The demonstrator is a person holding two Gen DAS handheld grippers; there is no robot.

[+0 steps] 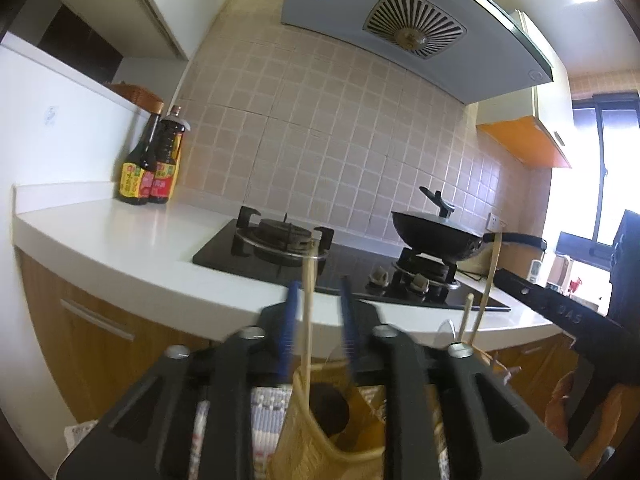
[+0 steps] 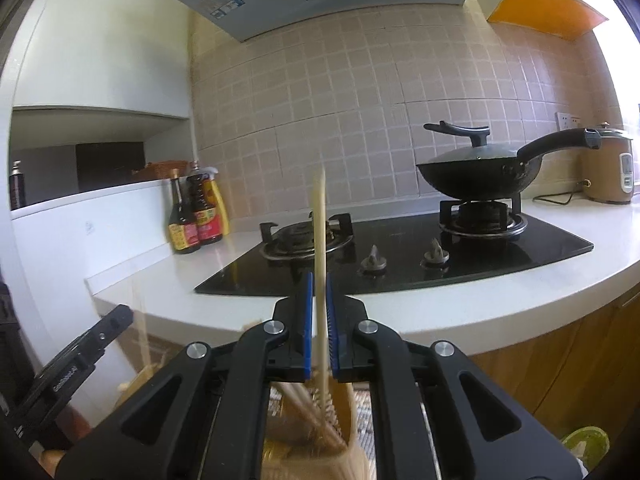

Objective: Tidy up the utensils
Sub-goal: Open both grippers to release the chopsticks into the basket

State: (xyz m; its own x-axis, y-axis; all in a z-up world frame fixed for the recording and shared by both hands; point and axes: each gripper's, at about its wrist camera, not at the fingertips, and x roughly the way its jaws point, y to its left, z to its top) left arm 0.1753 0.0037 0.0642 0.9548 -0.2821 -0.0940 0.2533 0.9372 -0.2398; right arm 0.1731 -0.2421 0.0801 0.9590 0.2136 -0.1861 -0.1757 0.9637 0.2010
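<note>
In the left wrist view my left gripper point(image 1: 318, 292) is open, its blue pads apart. A pale chopstick point(image 1: 307, 304) stands upright between them, closer to the left pad, without being clamped. Its lower end goes into a woven yellow holder point(image 1: 320, 436) below the fingers. In the right wrist view my right gripper point(image 2: 319, 300) is shut on a pale chopstick point(image 2: 319, 232) that points straight up. Below it several more chopsticks point(image 2: 308, 412) lean in the holder point(image 2: 348, 408). The right gripper's body point(image 1: 560, 312) shows at the right of the left wrist view.
A white counter point(image 2: 440, 304) carries a black gas hob point(image 2: 400, 256). A lidded black wok point(image 2: 476, 176) sits on the right burner. Two sauce bottles point(image 2: 194, 216) stand at the left, a rice cooker point(image 2: 610, 168) at the right. The range hood point(image 1: 400, 28) hangs overhead.
</note>
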